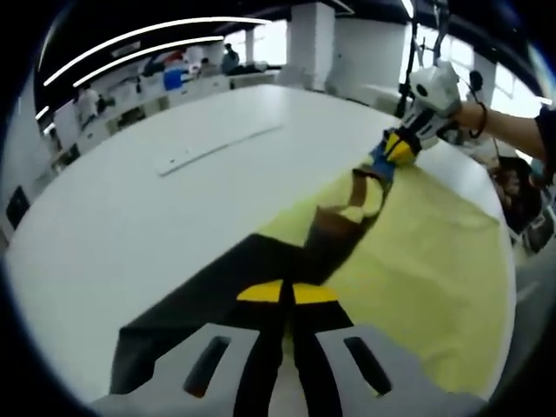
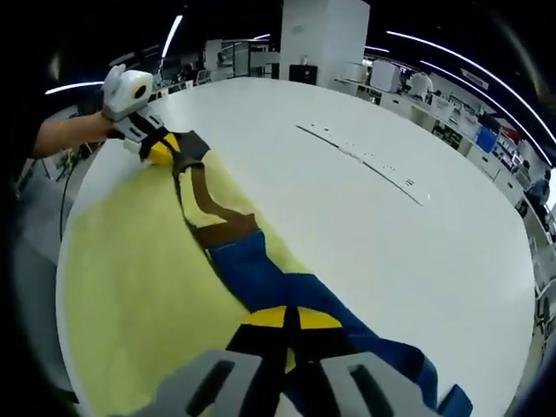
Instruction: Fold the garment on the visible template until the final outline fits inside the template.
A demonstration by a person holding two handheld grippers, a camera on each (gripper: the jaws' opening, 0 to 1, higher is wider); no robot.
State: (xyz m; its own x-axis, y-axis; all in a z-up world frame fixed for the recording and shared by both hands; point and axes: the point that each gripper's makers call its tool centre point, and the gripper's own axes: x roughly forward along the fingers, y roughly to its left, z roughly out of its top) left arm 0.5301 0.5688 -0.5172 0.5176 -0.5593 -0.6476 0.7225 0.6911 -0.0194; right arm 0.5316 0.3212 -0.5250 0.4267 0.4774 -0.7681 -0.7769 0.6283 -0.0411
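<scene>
The white table (image 2: pixel 365 226) lies open and bare on the far side of the garment (image 2: pixel 261 269). Only a thin white strip (image 2: pixel 360 161) lies flat there, well apart from the yellow template (image 2: pixel 130 287).

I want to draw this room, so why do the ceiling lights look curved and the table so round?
In the left gripper view, the fisheye lens bends the white ceiling light strips into arcs and bulges the white table. In the right gripper view, the light strips curve too, and the far room looks soft and blurry.
</scene>
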